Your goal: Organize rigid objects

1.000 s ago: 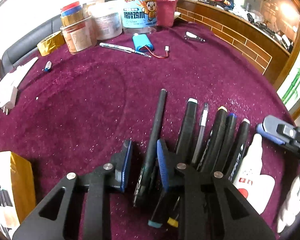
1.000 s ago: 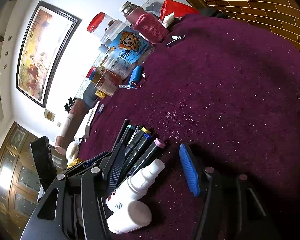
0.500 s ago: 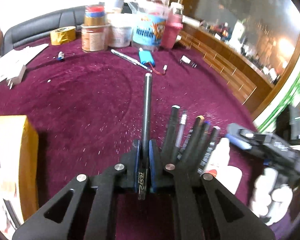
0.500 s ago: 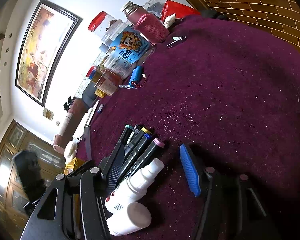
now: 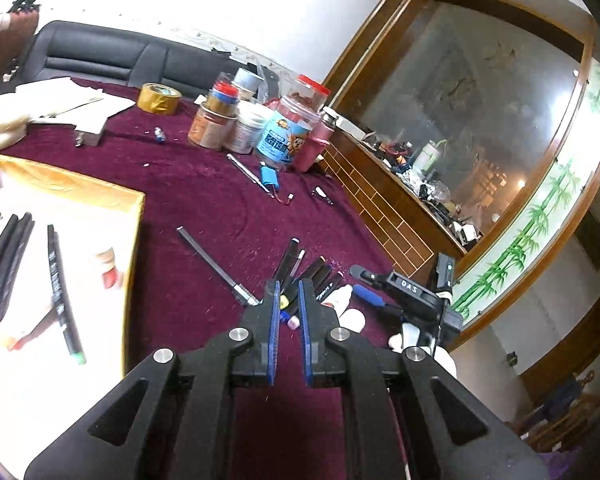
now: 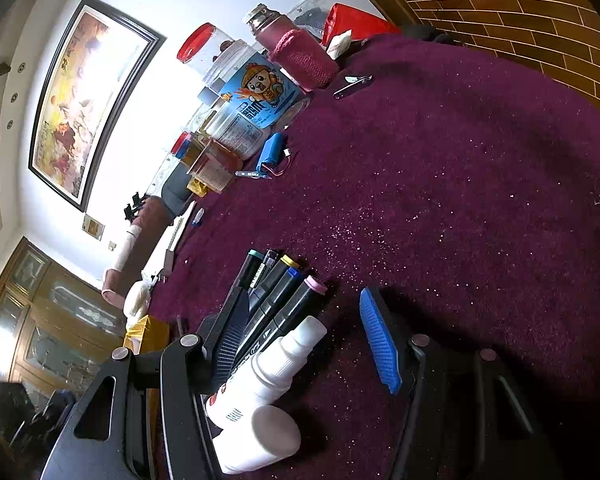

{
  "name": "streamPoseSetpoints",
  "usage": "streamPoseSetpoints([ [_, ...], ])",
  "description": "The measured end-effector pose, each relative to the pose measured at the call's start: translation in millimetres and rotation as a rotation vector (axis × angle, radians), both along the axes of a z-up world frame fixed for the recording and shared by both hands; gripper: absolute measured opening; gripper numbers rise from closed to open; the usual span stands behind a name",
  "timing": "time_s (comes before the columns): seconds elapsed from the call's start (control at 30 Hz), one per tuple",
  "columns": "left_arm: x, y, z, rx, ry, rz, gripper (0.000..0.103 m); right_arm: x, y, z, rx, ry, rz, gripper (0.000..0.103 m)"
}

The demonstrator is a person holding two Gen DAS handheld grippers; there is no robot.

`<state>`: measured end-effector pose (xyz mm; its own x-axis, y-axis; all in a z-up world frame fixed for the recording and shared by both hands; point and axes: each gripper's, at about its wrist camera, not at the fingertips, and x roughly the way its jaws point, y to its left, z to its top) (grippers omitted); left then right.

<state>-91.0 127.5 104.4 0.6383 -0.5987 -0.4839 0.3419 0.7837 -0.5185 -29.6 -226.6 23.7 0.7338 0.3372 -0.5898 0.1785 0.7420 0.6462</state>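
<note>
Left claw (image 5: 289,284): hovering over the maroon cloth (image 6: 460,200), blue pads pressing nearly together, pinching nothing.
Right claw (image 6: 304,296): resting low on the cloth, jaws standing spread; white spray bottle (image 6: 280,360) and the nearest markers lying between the fingers, no pad pressing on them.
Grey pen (image 5: 216,264): lying slantwise on the cloth, alone, between the gold-rimmed box (image 5: 136,216) and the marker row; near end lying just beside the left claw's left fingertip; touching or not, hard to tell.
Marker row (image 6: 276,292): lying side by side on the cloth, caps in teal, yellow, blue and pink pointing away from the right wrist camera; showing just past the left claw's tips in the left wrist view.
White bottles: spray bottle lying beside the pink-capped marker; a second, rounder one (image 6: 260,440) lying just under it, nearer the camera.
Box: sitting on the cloth at the left of the left wrist view, holding several dark markers (image 5: 60,280) and a small blurred white and red thing.
Far edge: jars (image 5: 280,136) standing clustered, a blue battery pack (image 5: 269,176) lying just before them, a gold tape roll (image 5: 158,98) sitting to their left.
</note>
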Motion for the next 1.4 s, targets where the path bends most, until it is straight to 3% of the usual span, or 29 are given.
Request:
streamPoseSetpoints([
  [0.17, -4, 4, -19, 0.011, 0.091, -0.007, 0.007, 2, 5, 2, -0.032, 0.006, 0.01, 0.055],
  [0.27, -14, 8, -25, 0.012, 0.098, -0.007, 0.007, 4, 13, 14, -0.121, 0.079, 0.004, 0.055],
  [0.33, -16, 10, -28, 0.007, 0.103, 0.0, 0.007, -5, 30, 41, -0.165, 0.007, 0.024, 0.055],
  [0.47, -18, 18, -33, -0.028, 0.132, 0.025, 0.008, 7, 104, 76, -0.279, -0.017, 0.247, 0.055],
  [0.67, -32, 46, -27, -0.031, 0.125, 0.089, 0.018, 44, 213, 57, -0.457, 0.058, 0.493, 0.05],
  [0.77, -39, 63, -23, -0.027, 0.111, 0.13, 0.019, 61, 243, 38, -0.517, 0.12, 0.534, 0.034],
  [0.83, -42, 71, -21, -0.018, 0.103, 0.149, 0.021, 69, 256, 21, -0.571, 0.185, 0.543, 0.009],
  [0.97, -41, 75, -23, -0.007, 0.103, 0.162, 0.027, 66, 252, 8, -0.492, 0.253, 0.525, 0.006],
  [1.1, -35, 59, -26, 0.0, 0.121, 0.125, 0.027, 43, 242, -3, -0.154, 0.33, 0.607, 0.007],
  [1.17, -32, 47, -25, 0.018, 0.128, 0.098, 0.027, 31, 238, -2, -0.084, 0.313, 0.639, 0.007],
  [1.23, -24, 31, -23, 0.039, 0.151, 0.077, 0.034, 19, 222, 11, -0.103, 0.243, 0.604, 0.008],
  [1.27, -19, 23, -23, 0.051, 0.162, 0.075, 0.048, 16, 213, 17, -0.12, 0.214, 0.584, 0.008],
  [1.3, -11, 14, -24, 0.071, 0.178, 0.081, 0.054, 12, 201, 23, -0.133, 0.182, 0.551, 0.01],
  [1.4, 25, -16, -32, 0.147, 0.219, 0.11, 0.058, 1, 155, 34, -0.113, 0.105, 0.435, 0.014],
])
